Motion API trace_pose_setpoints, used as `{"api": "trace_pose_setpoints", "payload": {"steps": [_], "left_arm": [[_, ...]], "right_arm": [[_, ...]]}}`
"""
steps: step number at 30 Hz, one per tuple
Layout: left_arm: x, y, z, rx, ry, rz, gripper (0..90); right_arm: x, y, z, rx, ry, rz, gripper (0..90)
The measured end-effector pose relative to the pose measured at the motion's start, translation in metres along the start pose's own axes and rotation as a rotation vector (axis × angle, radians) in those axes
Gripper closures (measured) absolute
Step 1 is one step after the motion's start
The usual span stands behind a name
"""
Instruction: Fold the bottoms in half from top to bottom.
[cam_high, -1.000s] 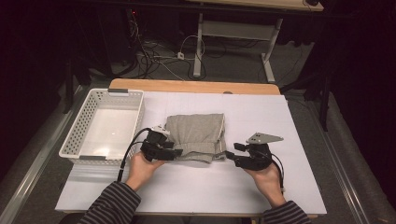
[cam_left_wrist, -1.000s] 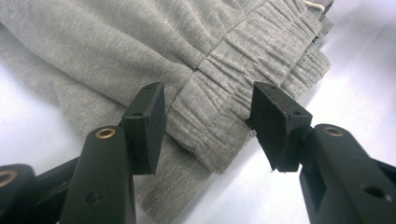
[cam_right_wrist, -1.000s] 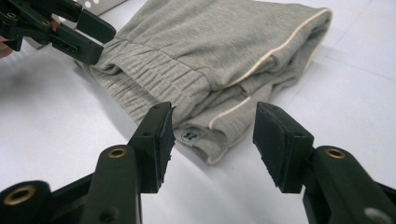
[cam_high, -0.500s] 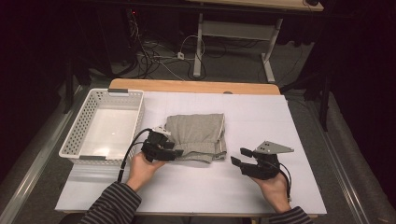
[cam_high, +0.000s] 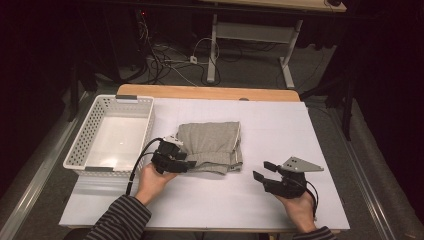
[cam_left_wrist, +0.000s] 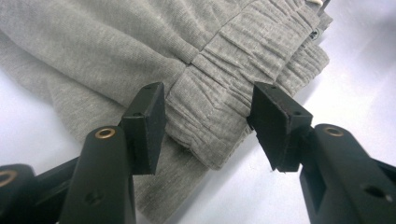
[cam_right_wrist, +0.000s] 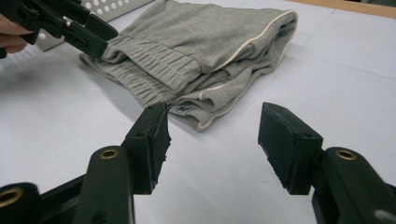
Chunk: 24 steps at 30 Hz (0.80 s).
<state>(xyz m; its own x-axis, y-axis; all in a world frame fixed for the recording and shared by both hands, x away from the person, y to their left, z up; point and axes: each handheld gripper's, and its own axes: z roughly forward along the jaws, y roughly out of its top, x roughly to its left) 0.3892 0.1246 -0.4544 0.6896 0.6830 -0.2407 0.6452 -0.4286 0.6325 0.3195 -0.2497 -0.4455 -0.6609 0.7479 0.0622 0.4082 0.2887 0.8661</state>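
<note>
Nearest, right claw (cam_high: 262, 171) spread open over bare white table (cam_high: 320, 150), jaws just widened, nothing between them. Ahead of it, apart: folded grey shorts (cam_high: 212, 146). Left claw (cam_high: 190, 164) half open astride the gathered waistband, one pad touching cloth. Beyond, white basket (cam_high: 82, 145).

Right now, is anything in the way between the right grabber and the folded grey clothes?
No, nothing visible. The right gripper has open jaws, just been opening, with nothing between them. Bare white table lies between it and the folded grey garment. The left gripper is at the garment's other side.
</note>
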Motion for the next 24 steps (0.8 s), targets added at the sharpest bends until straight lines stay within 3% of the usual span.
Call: {"api": "trace_pose_setpoints", "payload": {"steps": [15,24], "left_arm": [[0.000,0.000,-0.001,-0.004,-0.002,-0.001,44.2],[0.000,0.000,-0.002,-0.005,-0.012,-0.006,44.2]], "right_arm": [[-0.006,-0.013,-0.015,-0.026,-0.042,-0.008,42.4],[-0.011,-0.021,-0.021,-0.031,-0.074,0.012,41.3]]}}
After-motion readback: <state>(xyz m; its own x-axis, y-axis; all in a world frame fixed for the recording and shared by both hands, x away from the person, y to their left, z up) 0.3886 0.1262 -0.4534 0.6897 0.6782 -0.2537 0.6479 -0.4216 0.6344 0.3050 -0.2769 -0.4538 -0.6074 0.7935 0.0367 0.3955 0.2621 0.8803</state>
